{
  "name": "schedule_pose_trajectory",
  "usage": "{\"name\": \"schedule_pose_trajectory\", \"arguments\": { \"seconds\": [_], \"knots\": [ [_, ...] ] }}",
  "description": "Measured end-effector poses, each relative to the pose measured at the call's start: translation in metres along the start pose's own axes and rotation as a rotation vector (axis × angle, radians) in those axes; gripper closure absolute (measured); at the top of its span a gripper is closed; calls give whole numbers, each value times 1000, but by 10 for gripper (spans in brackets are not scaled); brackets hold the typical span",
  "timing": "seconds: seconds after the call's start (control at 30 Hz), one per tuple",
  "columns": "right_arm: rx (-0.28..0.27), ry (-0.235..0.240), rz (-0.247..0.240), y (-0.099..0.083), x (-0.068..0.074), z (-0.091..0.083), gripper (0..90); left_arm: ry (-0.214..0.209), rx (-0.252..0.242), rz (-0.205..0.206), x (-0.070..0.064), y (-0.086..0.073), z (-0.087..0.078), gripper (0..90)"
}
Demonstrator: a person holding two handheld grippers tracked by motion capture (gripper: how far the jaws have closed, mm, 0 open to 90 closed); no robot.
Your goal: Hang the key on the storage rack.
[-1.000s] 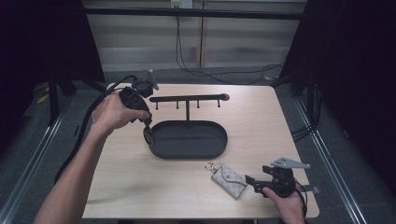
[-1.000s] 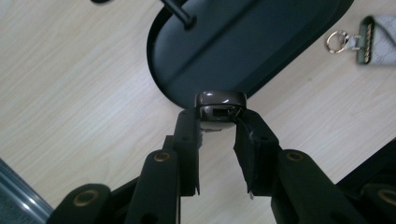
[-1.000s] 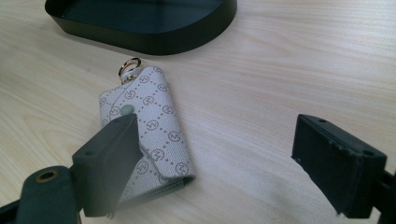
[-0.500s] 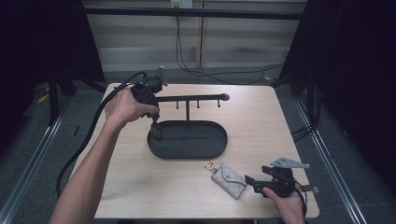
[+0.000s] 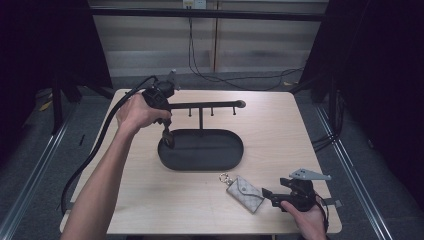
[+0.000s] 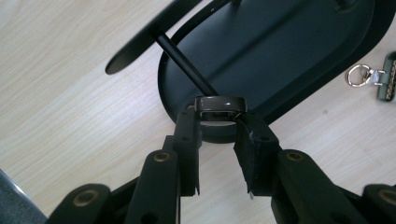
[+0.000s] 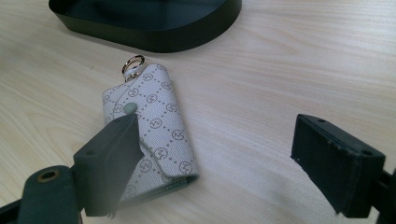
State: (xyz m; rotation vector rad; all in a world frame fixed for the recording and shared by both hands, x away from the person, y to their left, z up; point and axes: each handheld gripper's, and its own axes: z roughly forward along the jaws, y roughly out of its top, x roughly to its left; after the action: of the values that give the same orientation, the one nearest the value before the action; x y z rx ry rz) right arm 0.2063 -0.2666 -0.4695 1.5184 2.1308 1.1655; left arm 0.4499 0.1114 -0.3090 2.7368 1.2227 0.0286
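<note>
Ring (image 6: 219, 102): dark band pinched between the left gripper's (image 6: 218, 122) jaw tips, held at the near-left rim of the oval tray (image 5: 235, 159).
Left gripper: clenched on the ring — jaws point down over the tray's end in the high view.
Step in hand: judged to be setting the ring into the tray; carry it inward past the rim and clear of the stand's post (image 6: 184, 63), lower, then release.
Key pouch (image 7: 152, 126): patterned, flat on the table (image 5: 280, 120), just beside the tray's near edge.
Right gripper (image 7: 219, 154): jaws spread wide, grasping nothing — one jaw overlaps the pouch.
Surface: pale wood-grain tabletop.
Room: dark surrounds, cables trailing behind.
</note>
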Motion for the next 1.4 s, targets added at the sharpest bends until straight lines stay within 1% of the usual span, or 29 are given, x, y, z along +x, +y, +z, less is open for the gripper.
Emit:
{"name": "schedule_pose_trajectory", "arguments": {
  "seconds": [0.07,0.1,0.13,0.23,0.33,0.37,0.4,0.5,0.57,0.63,0.67,0.73,0.8,0.83,0.87,0.9,0.93,1.0,1.03,1.07,1.1,1.13,1.2,1.23,1.27,1.4],
  "knots": [
    [0,-1,-1,0,0,0,152,8,1,-7,1,1,1,707],
    [0,0,-2,0,0,0,152,-3,-1,-9,2,2,1,707],
    [0,0,-1,0,0,0,152,-3,-1,-9,2,2,1,707],
    [0,0,-2,0,0,0,153,-14,-5,-31,4,3,3,707],
    [0,-4,0,0,0,0,153,-13,-14,-37,5,4,4,707],
    [0,-3,1,0,0,0,153,-4,-16,-36,4,5,4,707],
    [1,-2,0,0,0,0,153,-14,-17,-34,5,5,5,707],
    [2,-3,0,0,0,0,154,-5,-19,-44,6,6,5,706],
    [2,-3,0,0,0,0,154,-1,-27,-52,6,6,6,705],
    [2,-2,-2,0,0,1,155,-6,-38,-71,7,7,6,704],
    [3,-2,-3,0,0,1,155,-3,-41,-64,6,7,7,704],
    [4,-4,-6,0,0,1,155,0,-49,-64,6,6,7,702],
    [4,-4,-3,0,0,1,155,-12,-55,-72,8,5,8,694],
    [4,-5,-2,0,0,1,155,-7,-59,-72,8,5,8,683],
    [5,-4,-1,0,0,1,155,3,-67,-86,8,4,9,657],
    [5,-4,-1,0,0,1,155,3,-67,-86,8,4,9,616],
    [6,-4,0,0,0,2,155,12,-68,-89,9,3,9,616],
    [9,-4,-1,0,0,2,157,11,-74,-97,9,2,11,554],
    [13,-4,1,0,-1,2,157,4,-79,-103,11,0,12,502],
    [11,-4,4,0,-1,2,157,4,-93,-109,12,-2,12,477],
    [11,-4,4,0,-1,2,157,4,-93,-109,12,-2,12,460],
    [11,-4,6,0,-1,2,157,-7,-100,-110,13,-5,11,460],
    [11,-4,8,0,-2,2,157,-11,-125,-124,15,-12,8,428],
    [11,-5,8,0,-1,2,157,-11,-125,-124,15,-12,8,410],
    [12,-6,7,0,-1,2,157,-16,-149,-122,16,-16,3,390],
    [11,-8,6,0,-1,2,157,-25,-200,-116,18,-27,-4,333]
  ]
}}
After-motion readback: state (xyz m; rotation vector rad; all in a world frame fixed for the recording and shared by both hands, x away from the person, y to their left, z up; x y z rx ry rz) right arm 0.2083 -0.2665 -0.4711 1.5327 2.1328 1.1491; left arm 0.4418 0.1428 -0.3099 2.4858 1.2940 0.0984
